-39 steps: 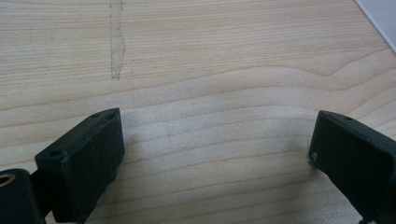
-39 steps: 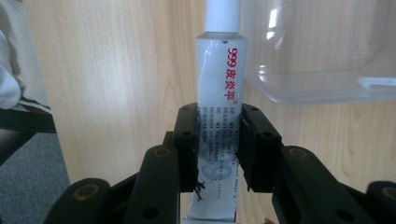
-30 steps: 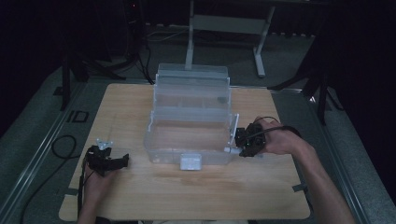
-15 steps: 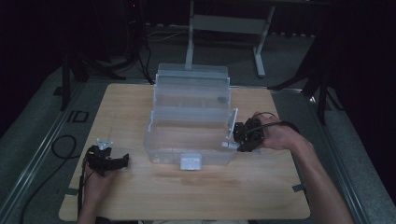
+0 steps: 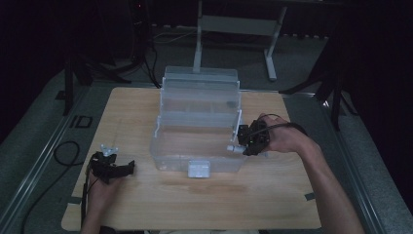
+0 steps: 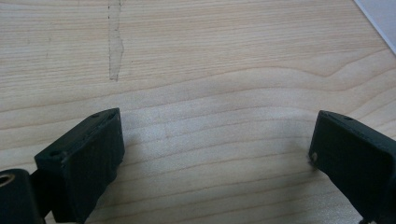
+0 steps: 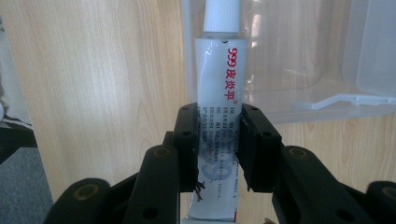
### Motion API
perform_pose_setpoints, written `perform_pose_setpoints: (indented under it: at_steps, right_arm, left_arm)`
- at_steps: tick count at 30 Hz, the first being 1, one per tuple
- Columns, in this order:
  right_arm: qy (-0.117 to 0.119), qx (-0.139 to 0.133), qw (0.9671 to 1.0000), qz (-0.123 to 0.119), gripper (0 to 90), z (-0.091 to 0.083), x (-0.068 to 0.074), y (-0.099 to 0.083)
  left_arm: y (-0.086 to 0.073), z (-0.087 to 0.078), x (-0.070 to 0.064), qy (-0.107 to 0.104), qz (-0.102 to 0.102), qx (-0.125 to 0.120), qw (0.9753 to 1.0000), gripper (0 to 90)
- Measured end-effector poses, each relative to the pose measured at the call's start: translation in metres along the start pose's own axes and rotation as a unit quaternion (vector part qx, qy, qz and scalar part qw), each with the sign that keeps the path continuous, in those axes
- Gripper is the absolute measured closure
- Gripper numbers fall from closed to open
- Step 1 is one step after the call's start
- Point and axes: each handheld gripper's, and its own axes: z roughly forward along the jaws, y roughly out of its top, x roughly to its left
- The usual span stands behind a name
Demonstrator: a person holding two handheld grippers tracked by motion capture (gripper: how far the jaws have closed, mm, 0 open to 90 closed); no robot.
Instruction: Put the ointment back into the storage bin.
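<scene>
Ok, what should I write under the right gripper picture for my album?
The right gripper pinches a white tube, its cap pointing over the clear plastic box.

Your table (image 5: 146, 195) is pale wood with a matt, smooth-looking top and wavy grain. At the centre of the high view your box (image 5: 199, 122) is clear, glossy plastic with a frosted white latch (image 5: 198, 168). In your right gripper view, the tube (image 7: 218, 107) is smooth white plastic, slightly shiny, with red and blue print and a ribbed white cap. The grippers' jaws look matt black, faintly grainy.
</scene>
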Motion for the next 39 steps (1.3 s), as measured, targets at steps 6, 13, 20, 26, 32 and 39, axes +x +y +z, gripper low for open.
perform_pose_setpoints:
  at_steps: [6, 13, 20, 26, 32, 39]
  right_arm:
    - [0.003, 0.003, 1.0000, 0.000, 70.1, 0.001, -0.003, 0.005]
    - [0.000, 0.001, 1.0000, 0.002, 70.0, 0.000, -0.007, 0.009]
    - [0.001, 0.004, 1.0000, -0.001, 70.1, 0.000, -0.009, 0.016]
    - [0.001, 0.007, 1.0000, -0.004, 70.1, 0.001, -0.011, 0.022]
    - [0.002, 0.015, 0.9998, -0.010, 70.0, 0.002, -0.012, 0.030]
    - [-0.002, 0.012, 0.9998, -0.014, 70.0, 0.000, -0.014, 0.036]
  left_arm:
    - [0.000, 0.000, 0.000, 0.000, 0.000, 0.000, 1.0000, 3.7]
    - [0.000, 0.000, 0.000, 0.000, 0.000, 0.000, 1.0000, 3.7]
    - [0.000, 0.000, 0.000, 0.000, 0.000, 0.000, 1.0000, 3.6]
    - [0.000, 0.000, 0.000, 0.000, 0.001, 0.000, 1.0000, 3.6]
    - [0.000, 0.000, 0.000, 0.000, 0.001, 0.000, 1.0000, 3.6]
    - [0.000, 0.000, 0.000, -0.001, 0.001, 0.000, 1.0000, 3.6]
